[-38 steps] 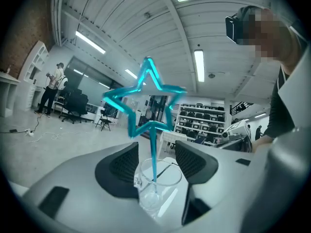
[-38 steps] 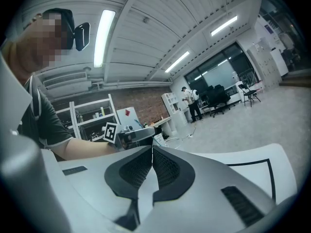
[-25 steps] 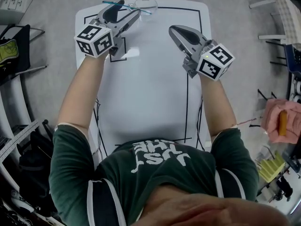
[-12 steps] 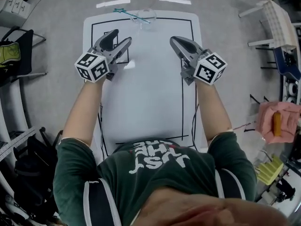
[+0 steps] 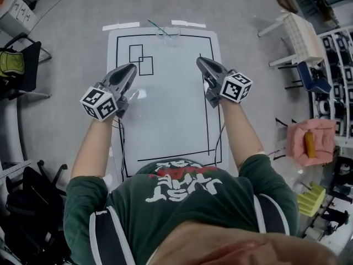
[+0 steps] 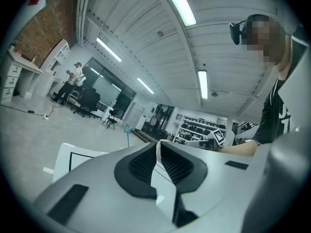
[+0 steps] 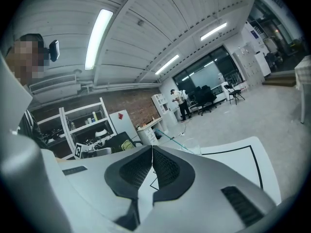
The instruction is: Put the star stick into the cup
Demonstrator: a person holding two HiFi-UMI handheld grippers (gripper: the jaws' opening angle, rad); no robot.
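Star stick [image 5: 156,27] leans in cup [image 5: 169,36], well beyond left claw [image 5: 132,67], closing empty, and right claw [image 5: 199,61], pressed together.

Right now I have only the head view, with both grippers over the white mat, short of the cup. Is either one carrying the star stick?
Observer: No. The left gripper view shows the left gripper closing on nothing, with only a narrow slit between its fingers.
Operator: And the right one?
Observer: The right gripper view shows the right gripper with its fingers together and empty.
Operator: So where is the stick?
Observer: In the right gripper view the star stick rests slanted in the clear cup at the far edge of the white mat.
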